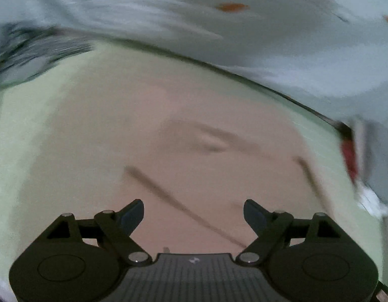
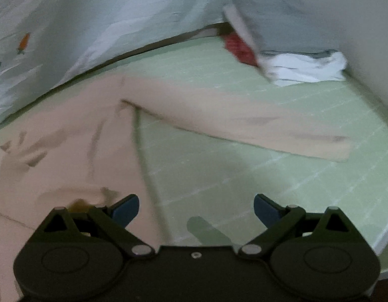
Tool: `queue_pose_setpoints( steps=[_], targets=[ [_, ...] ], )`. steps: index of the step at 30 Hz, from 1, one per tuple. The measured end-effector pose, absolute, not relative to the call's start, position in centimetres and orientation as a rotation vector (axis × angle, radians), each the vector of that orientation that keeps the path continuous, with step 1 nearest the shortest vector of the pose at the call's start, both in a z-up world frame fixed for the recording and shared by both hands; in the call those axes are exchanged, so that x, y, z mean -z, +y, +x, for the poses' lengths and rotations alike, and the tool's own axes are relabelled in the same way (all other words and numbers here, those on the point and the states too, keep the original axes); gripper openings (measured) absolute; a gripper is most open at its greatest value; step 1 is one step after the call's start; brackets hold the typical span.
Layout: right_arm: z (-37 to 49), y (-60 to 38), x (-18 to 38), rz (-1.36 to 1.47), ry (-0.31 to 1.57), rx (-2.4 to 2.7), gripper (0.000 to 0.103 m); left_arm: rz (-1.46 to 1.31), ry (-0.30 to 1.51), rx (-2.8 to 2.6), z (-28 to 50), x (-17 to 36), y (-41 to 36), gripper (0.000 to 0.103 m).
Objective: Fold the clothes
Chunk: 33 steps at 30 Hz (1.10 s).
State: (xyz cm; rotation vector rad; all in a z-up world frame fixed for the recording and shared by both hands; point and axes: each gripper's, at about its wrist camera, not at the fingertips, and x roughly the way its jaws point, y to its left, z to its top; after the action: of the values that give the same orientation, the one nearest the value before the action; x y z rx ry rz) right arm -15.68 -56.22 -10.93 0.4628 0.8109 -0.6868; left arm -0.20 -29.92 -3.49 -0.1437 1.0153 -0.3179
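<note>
My right gripper (image 2: 196, 207) and left gripper (image 1: 194, 212), both spread wide and empty, hover over the pink garment (image 2: 68, 151), its sleeve (image 2: 244, 123) stretching rightward across the green mat (image 2: 269, 188), nearer my right.

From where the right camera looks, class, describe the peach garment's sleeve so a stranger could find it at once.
Start at the green mat. The peach garment lies on its left half, and the sleeve is the long flat strip reaching right from it. Unlike the grey, red and white pile behind, it is plain peach and spread flat.
</note>
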Motion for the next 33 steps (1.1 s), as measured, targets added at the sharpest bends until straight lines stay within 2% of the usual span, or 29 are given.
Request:
queue_pose_setpoints(
  steps=[10, 13, 16, 17, 18, 20, 25, 33],
  targets=[
    [-8.3, -49.0, 12.1, 0.546, 0.797, 0.62, 0.094, -0.18, 1.005, 0.165, 6.6, 3.4, -18.9, 0.088],
    [-7.3, -48.7, 13.2, 0.614, 0.816, 0.65, 0.082, -0.157, 1.003, 0.178, 7.8, 3.7, -17.6, 0.089],
    [-6.8, -48.7, 14.1, 0.663, 0.834, 0.664, 0.065, -0.159, 1.018, 0.187, 8.8, 4.0, -16.9, 0.089],
    [-6.7, -48.6, 14.1, 0.65, 0.84, 0.665, 0.052, -0.159, 1.024, 0.186, 8.8, 4.0, -17.0, 0.089],
    [-6.6, -48.5, 14.0, 0.627, 0.847, 0.668, 0.029, -0.159, 1.03, 0.185, 8.8, 4.0, -17.1, 0.089],
    [-6.4, -49.1, 13.4, 0.614, 0.858, 0.636, 0.006, -0.15, 1.04, 0.182, 8.8, 3.6, -17.6, 0.089],
    [-6.3, -52.2, 8.5, 0.511, 0.762, 0.567, 0.003, -0.133, 0.964, 0.183, 9.1, 0.6, -19.5, 0.09],
    [-6.1, -63.4, 4.0, 0.426, 0.554, 0.686, 0.003, -0.131, 0.86, 0.125, 11.9, -1.0, -23.4, 0.09]
  ],
)
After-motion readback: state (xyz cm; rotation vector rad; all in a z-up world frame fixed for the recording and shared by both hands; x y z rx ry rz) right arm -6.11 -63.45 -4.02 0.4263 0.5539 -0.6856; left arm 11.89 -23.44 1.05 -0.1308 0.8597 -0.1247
